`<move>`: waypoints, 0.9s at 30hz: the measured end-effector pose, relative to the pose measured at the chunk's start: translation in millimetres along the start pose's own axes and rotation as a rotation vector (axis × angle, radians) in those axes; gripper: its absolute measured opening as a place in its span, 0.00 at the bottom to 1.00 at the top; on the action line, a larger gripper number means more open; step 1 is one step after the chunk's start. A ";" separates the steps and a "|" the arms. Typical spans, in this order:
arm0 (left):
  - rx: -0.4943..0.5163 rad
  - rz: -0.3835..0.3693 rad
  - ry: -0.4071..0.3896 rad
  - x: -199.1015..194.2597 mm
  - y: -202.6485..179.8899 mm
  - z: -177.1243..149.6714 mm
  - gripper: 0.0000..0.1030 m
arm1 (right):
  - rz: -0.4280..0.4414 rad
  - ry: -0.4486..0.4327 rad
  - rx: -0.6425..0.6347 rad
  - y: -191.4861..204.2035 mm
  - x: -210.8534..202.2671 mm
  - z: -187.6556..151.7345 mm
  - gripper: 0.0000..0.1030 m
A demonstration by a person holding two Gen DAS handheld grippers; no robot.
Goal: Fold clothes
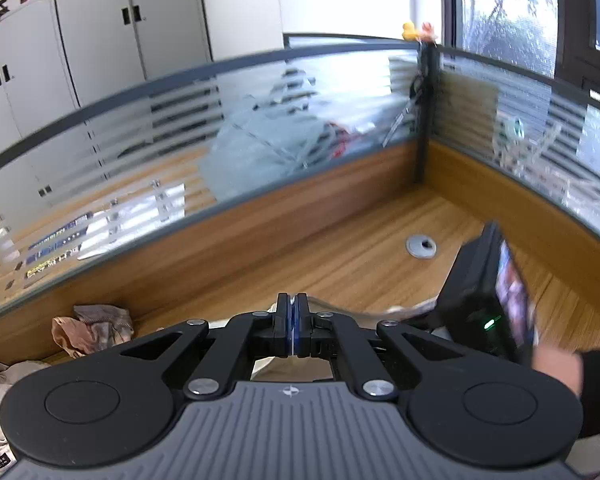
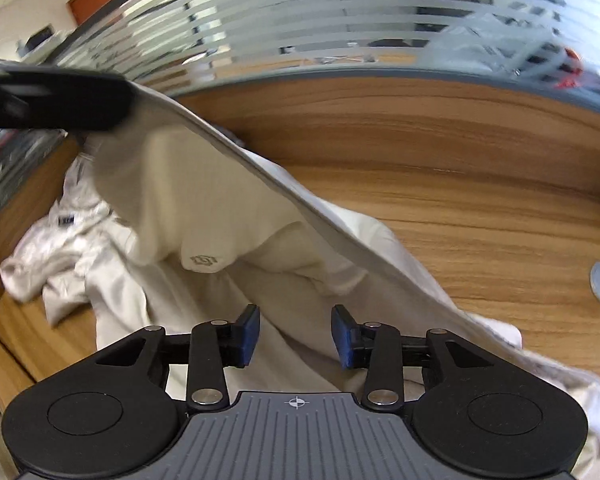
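A cream garment (image 2: pixel 204 216) with a small grey logo hangs stretched over the wooden desk (image 2: pixel 460 200). Its upper corner runs up to the left gripper's dark body (image 2: pixel 52 100) at the top left of the right wrist view. My left gripper (image 1: pixel 292 320) has its blue pads pressed together; a thin strip of pale cloth (image 1: pixel 340 306) shows just beyond the tips. My right gripper (image 2: pixel 296 336) is open, with the cloth lying between and below its fingers. The right gripper's body (image 1: pixel 484 292) shows blurred at the right of the left wrist view.
A pile of pale clothes (image 2: pixel 60 256) lies on the desk to the left. A crumpled pinkish garment (image 1: pixel 92 328) lies by the partition. A grey cable grommet (image 1: pixel 421 245) is set in the desk. Frosted glass partitions (image 1: pixel 180 152) enclose the desk corner.
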State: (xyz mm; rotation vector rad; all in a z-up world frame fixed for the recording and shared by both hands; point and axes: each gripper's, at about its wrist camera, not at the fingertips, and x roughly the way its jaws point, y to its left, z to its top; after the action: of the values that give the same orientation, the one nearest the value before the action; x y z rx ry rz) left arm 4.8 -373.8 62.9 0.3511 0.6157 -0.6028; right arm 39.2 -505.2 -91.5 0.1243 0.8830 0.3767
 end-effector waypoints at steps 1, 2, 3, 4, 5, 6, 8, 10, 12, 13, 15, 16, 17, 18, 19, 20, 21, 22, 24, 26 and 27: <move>-0.005 0.003 -0.003 -3.0 2.4 3.0 0.01 | -0.009 -0.003 0.005 -0.7 4.0 0.6 0.41; -0.009 0.007 -0.004 -4.8 5.0 6.1 0.01 | -0.019 -0.006 0.008 -1.3 8.1 1.3 0.41; -0.013 0.014 -0.003 -4.5 8.2 9.2 0.01 | -0.015 -0.007 0.015 -1.8 13.0 2.0 0.41; -0.018 0.022 -0.001 -3.3 12.1 11.9 0.01 | -0.008 -0.008 0.023 -2.2 18.1 2.7 0.41; -0.024 0.028 0.002 -1.0 16.6 14.0 0.01 | -0.001 -0.009 0.031 -2.6 23.1 3.4 0.40; -0.030 0.035 0.006 1.4 21.3 16.1 0.01 | 0.021 -0.008 0.040 -2.5 28.1 4.0 0.40; -0.042 0.048 0.013 6.8 32.0 20.6 0.01 | 0.035 -0.008 0.051 -3.3 37.4 8.4 0.40; -0.059 0.057 0.018 15.0 45.5 27.1 0.01 | 0.004 -0.011 0.050 -5.8 46.1 17.0 0.40; -0.063 0.070 0.022 25.1 60.2 32.3 0.01 | -0.026 -0.015 0.050 -8.3 54.8 25.5 0.40; -0.062 0.077 0.022 29.6 68.9 35.4 0.01 | -0.041 -0.016 0.050 -9.5 59.1 29.7 0.40; -0.055 0.093 0.026 42.8 85.9 42.8 0.01 | -0.072 -0.020 0.049 -12.0 67.8 38.3 0.40; -0.053 0.101 0.031 51.6 94.4 46.5 0.01 | -0.087 -0.022 0.049 -13.3 72.1 42.5 0.40; -0.053 0.109 0.038 61.0 101.7 49.5 0.01 | -0.102 -0.023 0.049 -14.5 76.5 46.8 0.40; -0.056 0.116 0.043 70.4 108.9 52.3 0.01 | -0.118 -0.025 0.048 -15.8 80.8 51.1 0.40; -0.061 0.123 0.046 80.1 115.9 54.6 0.01 | -0.135 -0.020 0.048 -19.3 83.5 55.6 0.40; -0.060 0.130 0.051 90.7 123.1 56.2 0.01 | -0.152 -0.013 0.048 -23.2 85.8 60.3 0.40; -0.059 0.137 0.058 101.9 130.0 56.6 0.00 | -0.169 -0.007 0.048 -27.1 88.2 64.9 0.40; -0.057 0.142 0.063 113.1 136.1 56.3 0.00 | -0.174 0.006 0.050 -30.3 90.0 68.0 0.40; -0.061 0.143 0.093 136.5 146.7 52.7 0.00 | -0.183 0.028 0.054 -36.1 92.2 72.1 0.40; -0.083 0.132 0.129 155.8 155.7 48.4 0.01 | -0.174 0.054 0.061 -40.9 92.0 72.7 0.40; -0.093 0.123 0.145 162.3 159.3 46.4 0.02 | -0.164 0.067 0.068 -43.0 91.0 72.3 0.40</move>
State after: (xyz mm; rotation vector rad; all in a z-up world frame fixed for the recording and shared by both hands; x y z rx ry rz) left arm 229.8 -340.5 17.1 0.3441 0.7534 -0.4320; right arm 158.9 -507.8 -123.4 0.1017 0.9651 0.1982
